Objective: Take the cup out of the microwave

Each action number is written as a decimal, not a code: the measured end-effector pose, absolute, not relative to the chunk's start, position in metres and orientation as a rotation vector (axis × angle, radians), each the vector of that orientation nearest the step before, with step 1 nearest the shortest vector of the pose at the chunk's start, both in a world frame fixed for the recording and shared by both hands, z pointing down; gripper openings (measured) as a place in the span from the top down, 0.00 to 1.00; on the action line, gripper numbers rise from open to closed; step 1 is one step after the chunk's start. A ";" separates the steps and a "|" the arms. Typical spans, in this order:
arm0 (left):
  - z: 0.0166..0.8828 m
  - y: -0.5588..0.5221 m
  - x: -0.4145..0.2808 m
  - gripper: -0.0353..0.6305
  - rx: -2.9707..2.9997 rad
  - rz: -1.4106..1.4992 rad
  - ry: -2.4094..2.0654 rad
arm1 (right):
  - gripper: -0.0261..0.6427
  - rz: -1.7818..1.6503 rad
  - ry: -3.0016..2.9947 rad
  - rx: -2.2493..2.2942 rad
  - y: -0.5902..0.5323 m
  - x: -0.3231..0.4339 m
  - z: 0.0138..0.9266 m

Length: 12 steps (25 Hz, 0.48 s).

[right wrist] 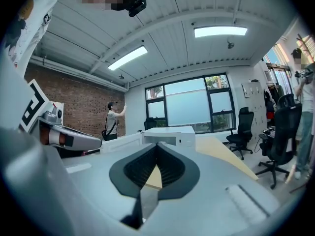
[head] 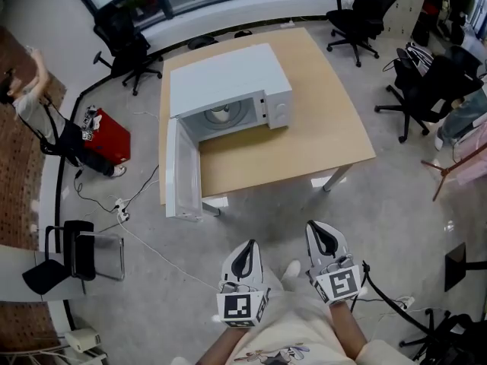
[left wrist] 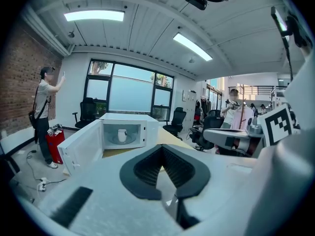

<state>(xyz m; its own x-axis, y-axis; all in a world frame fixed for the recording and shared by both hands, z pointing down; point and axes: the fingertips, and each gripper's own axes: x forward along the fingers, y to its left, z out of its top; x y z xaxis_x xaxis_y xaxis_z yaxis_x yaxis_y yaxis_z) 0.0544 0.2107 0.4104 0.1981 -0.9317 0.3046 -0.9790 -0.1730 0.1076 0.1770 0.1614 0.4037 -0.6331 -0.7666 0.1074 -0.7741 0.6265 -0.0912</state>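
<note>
The small white cup (left wrist: 122,133) stands inside the white box-shaped microwave (head: 228,78), well ahead of both pairs of jaws and a little to their left. The microwave's white door (head: 183,169) is swung open. The left gripper (head: 245,253) and the right gripper (head: 323,238) are both empty, with their jaws pressed together. It seems best to come close to the light wooden worktop (head: 319,128), to open one pair of jaws before the cavity, and to enter level, clear of the door.
</note>
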 end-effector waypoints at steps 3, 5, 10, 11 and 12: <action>0.410 0.211 0.049 0.94 2.155 0.228 -1.846 | 0.95 0.234 -2.782 1.280 0.161 0.173 0.408; 0.410 0.208 0.039 0.94 2.134 0.233 -1.861 | 0.95 0.238 -2.776 1.255 0.158 0.163 0.410; 0.419 0.172 0.017 0.94 2.105 0.228 -1.874 | 0.95 0.259 -2.803 1.195 0.126 0.133 0.418; 0.420 0.161 0.012 0.94 2.107 0.227 -1.870 | 0.95 0.259 -2.806 1.188 0.117 0.126 0.418; 0.419 0.149 0.005 0.94 2.109 0.227 -1.865 | 0.95 0.259 -2.811 1.184 0.106 0.118 0.417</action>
<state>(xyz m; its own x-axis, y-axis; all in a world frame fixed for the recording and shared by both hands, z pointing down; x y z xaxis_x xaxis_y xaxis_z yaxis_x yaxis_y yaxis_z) 0.0051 0.1490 0.4192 0.1372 -0.9364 0.3229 -0.9865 -0.0998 0.1298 0.1176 0.1065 0.4170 -0.6980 -0.7026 0.1387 -0.7161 0.6869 -0.1242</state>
